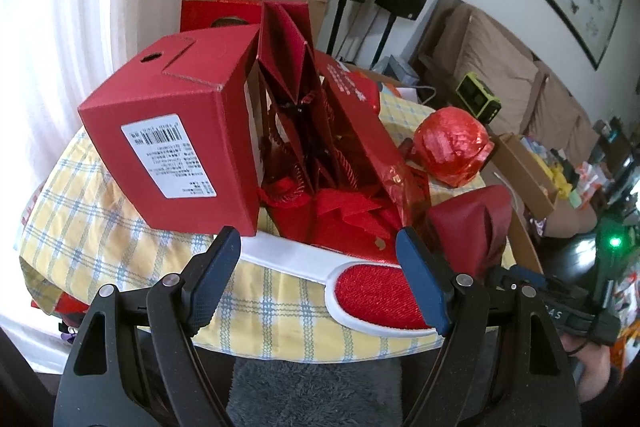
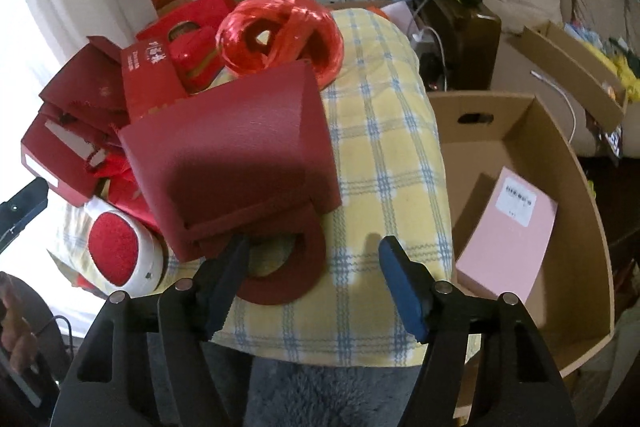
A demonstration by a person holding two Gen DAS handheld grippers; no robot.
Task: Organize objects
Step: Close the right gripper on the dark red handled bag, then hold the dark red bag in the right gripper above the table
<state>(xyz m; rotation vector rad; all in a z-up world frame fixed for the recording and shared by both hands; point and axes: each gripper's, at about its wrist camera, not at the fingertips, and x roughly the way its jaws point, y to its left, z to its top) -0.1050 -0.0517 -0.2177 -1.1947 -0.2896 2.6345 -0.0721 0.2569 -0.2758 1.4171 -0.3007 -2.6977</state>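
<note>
A: How far along was the tidying?

B: Barely begun, by my reading. The cardboard box (image 2: 520,155) beside the desk (image 2: 384,147) held only a pink packet (image 2: 508,231). Nearly everything else lay on the desk's checked cloth.

A: What lay there?

B: A red pile at the side of the desk away from the box: a carton (image 1: 172,143) tipped on edge, gift bags (image 1: 304,99) leaning on it, and a white brush (image 1: 360,291) with a red pad at the desk's near edge. A ball of red ribbon (image 2: 280,35) sat toward the far edge, and a dark red folded bag (image 2: 236,159) at the middle.

A: And the grippers?

B: The right gripper (image 2: 314,247) was open, holding nothing; its left pad touched the folded bag's round handle, the other stood over bare cloth. The left gripper (image 1: 318,239) was also wide and empty, above the brush.

A: What remained?

B: Seemingly the whole pile was left to be moved.
</note>
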